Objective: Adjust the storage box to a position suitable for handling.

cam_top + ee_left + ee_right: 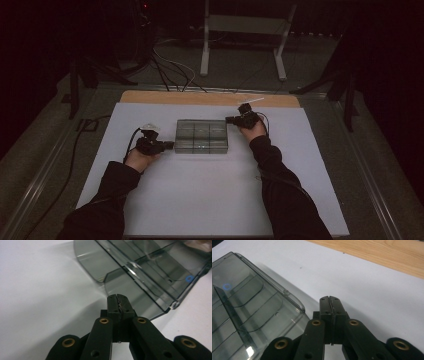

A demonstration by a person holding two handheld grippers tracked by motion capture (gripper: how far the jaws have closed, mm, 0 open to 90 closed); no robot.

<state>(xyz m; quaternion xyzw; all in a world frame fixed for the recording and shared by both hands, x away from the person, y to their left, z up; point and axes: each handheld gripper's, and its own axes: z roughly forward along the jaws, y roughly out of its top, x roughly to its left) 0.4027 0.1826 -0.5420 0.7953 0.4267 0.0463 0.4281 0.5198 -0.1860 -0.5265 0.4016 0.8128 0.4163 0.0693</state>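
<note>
Smoky clear divided box (pixel 201 136) lies mid-bench on white sheet (pixel 210 190), lid down. Left gripper (pixel 169 145) and right gripper (pixel 231 119) flank its ends, jaws clenched, empty. Box not yet gripped; handling still to start.

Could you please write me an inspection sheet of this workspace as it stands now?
Surface: white sheet over a wooden board.
Job's things: smoky clear box with compartments, lying mid-sheet; contents not discernible.
Clutter: nothing seen on the sheet.
Grippers: left hand-held gripper shut, empty, tips by the box's left side; right hand-held gripper shut, empty, beside the box's right edge.
Cables: one cable trails from the left hand-held gripper; more cables on the floor beyond.
Surroundings: dark room, white frame behind the table.
</note>
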